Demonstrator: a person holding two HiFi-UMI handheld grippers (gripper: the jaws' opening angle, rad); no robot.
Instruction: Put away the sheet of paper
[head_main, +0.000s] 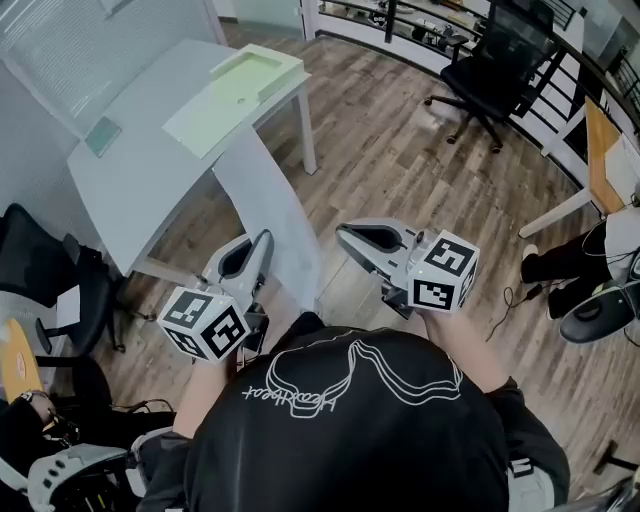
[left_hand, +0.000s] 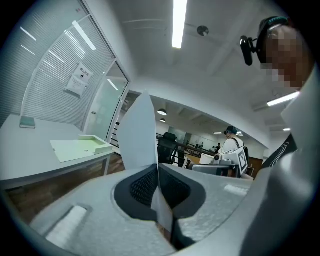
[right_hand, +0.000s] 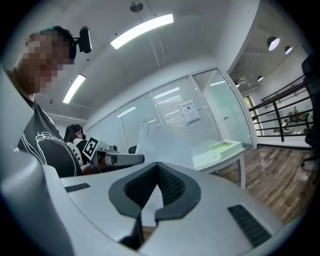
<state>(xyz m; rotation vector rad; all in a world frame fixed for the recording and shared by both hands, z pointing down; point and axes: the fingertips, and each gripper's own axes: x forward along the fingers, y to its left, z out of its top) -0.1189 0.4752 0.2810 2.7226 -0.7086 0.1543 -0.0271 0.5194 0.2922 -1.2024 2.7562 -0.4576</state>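
The white sheet of paper (head_main: 268, 215) hangs in the air in front of the person, between the two grippers and the desk. My left gripper (head_main: 264, 240) is shut on the sheet's near edge. In the left gripper view the sheet (left_hand: 139, 131) stands up from between the closed pads of that gripper (left_hand: 158, 172). My right gripper (head_main: 344, 232) is level with the left one, a little to the right of the sheet and apart from it. Its jaws (right_hand: 159, 169) are shut with nothing gripped, and the sheet (right_hand: 162, 142) shows beyond them.
A white desk (head_main: 130, 175) stands ahead on the left. It carries a pale green tray (head_main: 255, 70), a flat green mat (head_main: 210, 115) and a small green pad (head_main: 102, 135). A black office chair (head_main: 495, 65) is at the back right, on wooden floor (head_main: 400, 160).
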